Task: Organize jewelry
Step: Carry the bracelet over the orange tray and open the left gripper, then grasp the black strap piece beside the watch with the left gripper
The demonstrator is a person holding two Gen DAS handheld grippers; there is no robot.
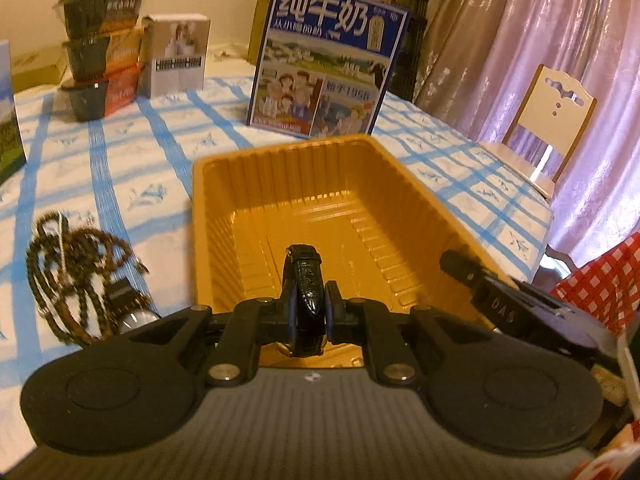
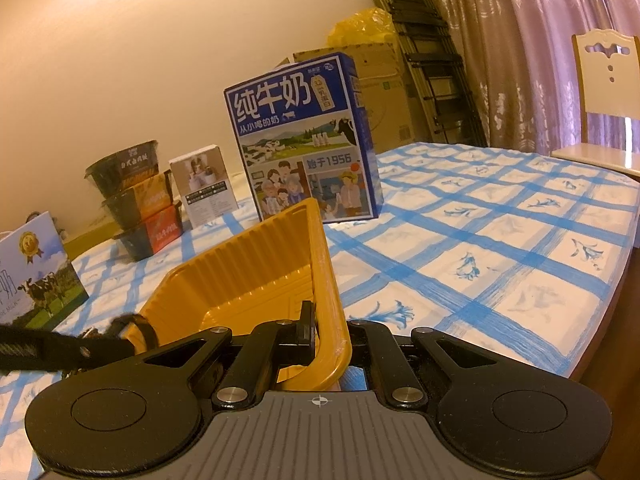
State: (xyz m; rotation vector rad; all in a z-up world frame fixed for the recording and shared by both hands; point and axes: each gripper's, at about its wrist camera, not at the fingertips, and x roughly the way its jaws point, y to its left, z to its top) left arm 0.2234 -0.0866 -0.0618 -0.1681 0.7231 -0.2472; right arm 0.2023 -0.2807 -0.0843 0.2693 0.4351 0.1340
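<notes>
Our left hand-held gripper (image 1: 308, 312) is clamped on a glossy black, crocodile-textured watch strap (image 1: 306, 280) over the ribbed yellow tray (image 1: 280, 168). Our right hand-held gripper (image 2: 320, 336) pinches the tray's rim. Beaded necklaces (image 1: 76, 268) lie just left on the worktop (image 1: 132, 152).

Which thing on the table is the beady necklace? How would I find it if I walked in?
Find the table with the blue-checked cloth, then the yellow tray on it. Seen from the left gripper's camera, the beaded necklace lies on the cloth just left of that tray. It is a loose tangle of dark brown bead strands, unlike the stiff boxes and stacked bowls farther back.
</notes>
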